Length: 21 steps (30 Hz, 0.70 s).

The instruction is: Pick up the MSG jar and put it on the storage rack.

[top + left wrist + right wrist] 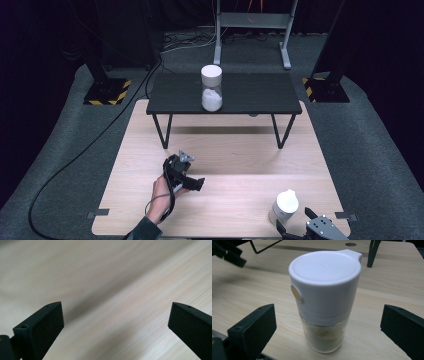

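A clear shaker jar (pixel 286 206) with a white flip lid stands upright near the front right of the wooden table (pixel 240 155). My right gripper (pixel 296 221) is open just behind it. In the right gripper view the jar (pixel 324 295) holds pale powder and stands between the two wide-apart jaws without touching either. A second jar (pixel 211 89), with a white lid and white powder, stands on a low black table (pixel 260 95) at the back. A hand holds my left gripper (pixel 199 183) at the front left, open and aimed down at bare wood (pixel 112 277).
The low black table stands on thin legs (pixel 161 131) over the back half of the wooden table. The left gripper (pixel 229 253) appears at the far left in the right gripper view. A cable (pixel 90 145) trails over the grey floor to the left. Black stands (pixel 106 90) flank the back corners.
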{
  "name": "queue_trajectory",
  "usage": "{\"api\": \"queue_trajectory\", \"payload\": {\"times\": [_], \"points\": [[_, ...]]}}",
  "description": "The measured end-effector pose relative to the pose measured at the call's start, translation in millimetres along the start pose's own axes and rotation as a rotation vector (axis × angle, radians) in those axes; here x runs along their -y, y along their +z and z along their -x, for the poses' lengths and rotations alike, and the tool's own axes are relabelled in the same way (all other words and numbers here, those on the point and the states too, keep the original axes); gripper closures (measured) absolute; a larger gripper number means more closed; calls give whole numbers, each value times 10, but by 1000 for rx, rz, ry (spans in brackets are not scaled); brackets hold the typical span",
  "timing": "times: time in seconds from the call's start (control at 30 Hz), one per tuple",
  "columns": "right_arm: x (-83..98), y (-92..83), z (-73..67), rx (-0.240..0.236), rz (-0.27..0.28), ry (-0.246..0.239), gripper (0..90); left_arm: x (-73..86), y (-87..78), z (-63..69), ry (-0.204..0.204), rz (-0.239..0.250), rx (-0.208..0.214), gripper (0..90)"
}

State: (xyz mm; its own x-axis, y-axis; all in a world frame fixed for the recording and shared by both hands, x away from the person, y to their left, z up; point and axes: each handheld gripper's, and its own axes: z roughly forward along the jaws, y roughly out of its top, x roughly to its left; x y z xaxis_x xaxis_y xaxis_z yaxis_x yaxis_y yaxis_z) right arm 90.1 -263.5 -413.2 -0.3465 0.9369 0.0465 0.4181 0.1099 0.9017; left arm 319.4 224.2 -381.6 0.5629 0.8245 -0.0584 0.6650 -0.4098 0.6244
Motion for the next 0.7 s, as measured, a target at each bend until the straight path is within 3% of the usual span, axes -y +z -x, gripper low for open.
{"api": "queue_trajectory", "payload": {"times": [0.07,0.3,0.57,0.7], "points": [[9,3,6,-10,5,-5,0,93,64,1,-2,-19,-5,2],[8,10,-18,-4,2,-3,0,326,121,35,-29,1,-18,1],[-1,8,-3,9,-5,2,0,708,155,179,-16,137,-71,1],[-10,22,-6,15,-11,7,0,715,146,188,-9,133,-71,2]]}}
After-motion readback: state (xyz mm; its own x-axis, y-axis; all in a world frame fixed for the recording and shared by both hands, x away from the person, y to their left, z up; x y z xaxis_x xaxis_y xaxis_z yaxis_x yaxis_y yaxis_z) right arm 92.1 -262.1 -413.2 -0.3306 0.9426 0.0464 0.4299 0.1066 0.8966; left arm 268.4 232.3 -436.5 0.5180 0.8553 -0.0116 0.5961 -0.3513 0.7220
